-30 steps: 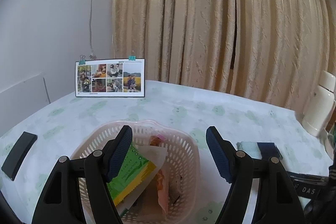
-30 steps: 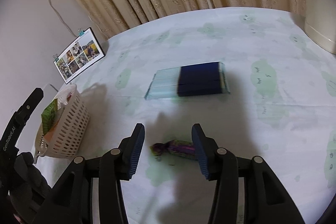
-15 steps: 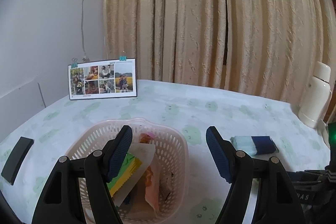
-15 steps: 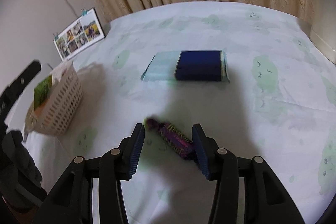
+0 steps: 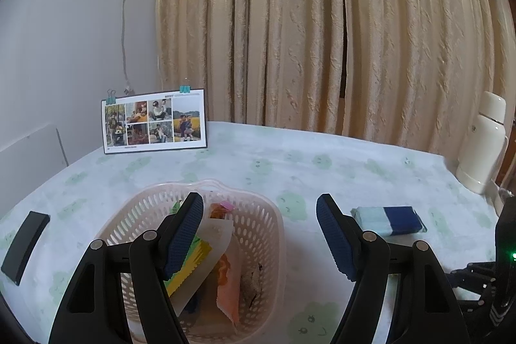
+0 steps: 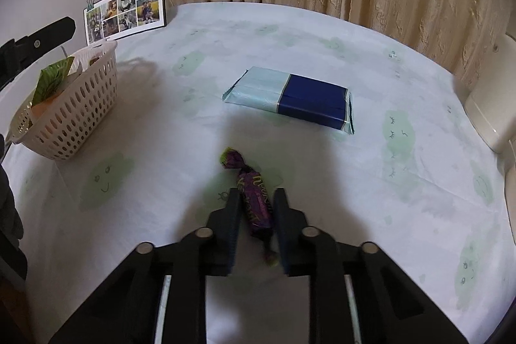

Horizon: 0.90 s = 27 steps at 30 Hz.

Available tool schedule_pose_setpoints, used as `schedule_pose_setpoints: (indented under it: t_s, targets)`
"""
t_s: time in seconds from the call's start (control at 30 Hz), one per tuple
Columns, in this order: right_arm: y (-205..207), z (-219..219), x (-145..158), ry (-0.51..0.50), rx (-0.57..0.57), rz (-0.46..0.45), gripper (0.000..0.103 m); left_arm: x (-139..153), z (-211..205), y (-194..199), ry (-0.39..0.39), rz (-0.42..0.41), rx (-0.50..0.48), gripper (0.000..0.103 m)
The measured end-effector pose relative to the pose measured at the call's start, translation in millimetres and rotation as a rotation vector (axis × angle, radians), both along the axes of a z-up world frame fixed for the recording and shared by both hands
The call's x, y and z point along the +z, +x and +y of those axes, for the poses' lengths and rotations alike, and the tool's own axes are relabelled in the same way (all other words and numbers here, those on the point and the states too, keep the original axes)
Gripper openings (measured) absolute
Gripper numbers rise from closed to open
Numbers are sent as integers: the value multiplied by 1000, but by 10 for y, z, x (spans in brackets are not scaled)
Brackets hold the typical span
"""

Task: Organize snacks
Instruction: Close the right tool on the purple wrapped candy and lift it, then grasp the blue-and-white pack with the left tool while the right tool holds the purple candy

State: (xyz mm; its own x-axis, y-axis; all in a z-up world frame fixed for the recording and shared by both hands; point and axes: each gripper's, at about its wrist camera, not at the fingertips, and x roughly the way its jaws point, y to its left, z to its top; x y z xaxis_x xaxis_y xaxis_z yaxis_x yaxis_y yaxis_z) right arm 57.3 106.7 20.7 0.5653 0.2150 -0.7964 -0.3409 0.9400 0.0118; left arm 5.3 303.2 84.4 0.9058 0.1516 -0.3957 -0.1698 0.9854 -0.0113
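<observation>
Our right claw (image 6: 257,205), spread a moment ago, has now narrowed onto the purple candy (image 6: 253,194) lying near the tabletop's (image 6: 322,182) front edge, so carrying it to the basket (image 5: 254,224) under our spread, empty left claw (image 5: 259,234) likely comes next.

Black grippers (image 5: 259,231), blue ribbed jaws (silver rivets)
</observation>
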Motion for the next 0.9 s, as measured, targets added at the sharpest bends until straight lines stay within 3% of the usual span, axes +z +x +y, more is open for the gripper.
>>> schedule_pose_setpoints:
  t_s: [0.23,0.57,0.9]
  targets:
    - [64,-159,7,39,-68,13,15,-33,-112,27,-4,8,-52,73]
    - [233,-433,12,102,-161,32,14,-51,-545,137,66,44,-205,73]
    - [283,-808,22,138,-239,39,14,-197,-1034,527,115,193,-413,73]
